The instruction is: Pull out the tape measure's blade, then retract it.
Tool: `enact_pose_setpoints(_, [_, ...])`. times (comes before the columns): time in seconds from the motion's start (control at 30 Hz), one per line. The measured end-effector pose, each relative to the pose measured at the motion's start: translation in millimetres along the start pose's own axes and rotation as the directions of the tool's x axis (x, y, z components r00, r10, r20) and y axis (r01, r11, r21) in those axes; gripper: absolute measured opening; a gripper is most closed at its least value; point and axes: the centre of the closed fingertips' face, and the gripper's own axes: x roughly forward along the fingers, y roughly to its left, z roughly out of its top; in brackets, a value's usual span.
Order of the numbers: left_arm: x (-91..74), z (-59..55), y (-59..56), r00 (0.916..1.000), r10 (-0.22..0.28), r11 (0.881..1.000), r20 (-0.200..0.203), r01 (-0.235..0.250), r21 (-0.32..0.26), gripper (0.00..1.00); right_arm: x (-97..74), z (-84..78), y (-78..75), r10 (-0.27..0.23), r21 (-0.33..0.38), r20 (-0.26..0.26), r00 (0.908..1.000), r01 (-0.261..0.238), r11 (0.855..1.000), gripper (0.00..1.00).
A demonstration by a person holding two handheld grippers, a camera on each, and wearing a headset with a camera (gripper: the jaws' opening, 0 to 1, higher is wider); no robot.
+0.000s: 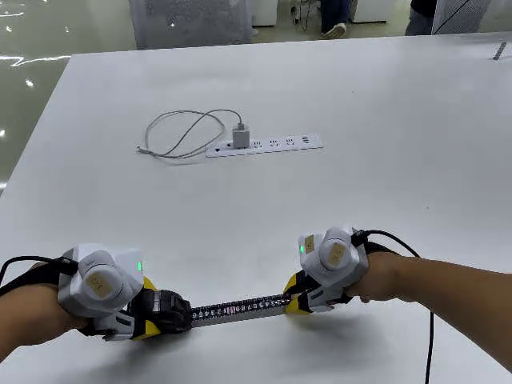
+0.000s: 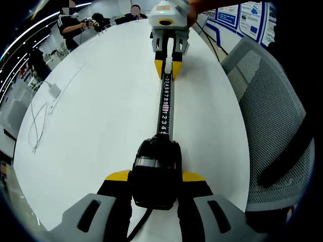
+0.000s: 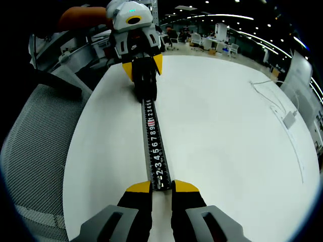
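Halfway, we judge: our left hand-held gripper [image 2: 156,176] is clamping the tape measure [image 2: 156,164], the right hand-held gripper [image 3: 161,186] pinching its drawn-out blade [image 3: 153,146]; we are needing a slow, guided retraction next.

The white table [image 1: 360,120] looks smooth, the tape-measure case [image 2: 156,171] glossy plastic, the chair [image 2: 267,101] mesh cloth.

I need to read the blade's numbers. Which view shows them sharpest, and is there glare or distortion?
Right gripper view: numerals on the blade crisp, fisheye curves the table edge. Left gripper view: readable, smaller. Head view: tiny digits; glare on floor only.
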Motion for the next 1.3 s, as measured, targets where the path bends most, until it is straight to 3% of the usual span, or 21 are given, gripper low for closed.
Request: enact_pose_setpoints(1.3, [-0.2, 0.4, -0.6, 1.0, 0.001, 1.0, -0.002, -0.001, 0.001, 0.29, -9.7, -16.0, -3.2, -0.01, 0.012, -0.007, 0.9999, 0.01, 1.0, 0.09])
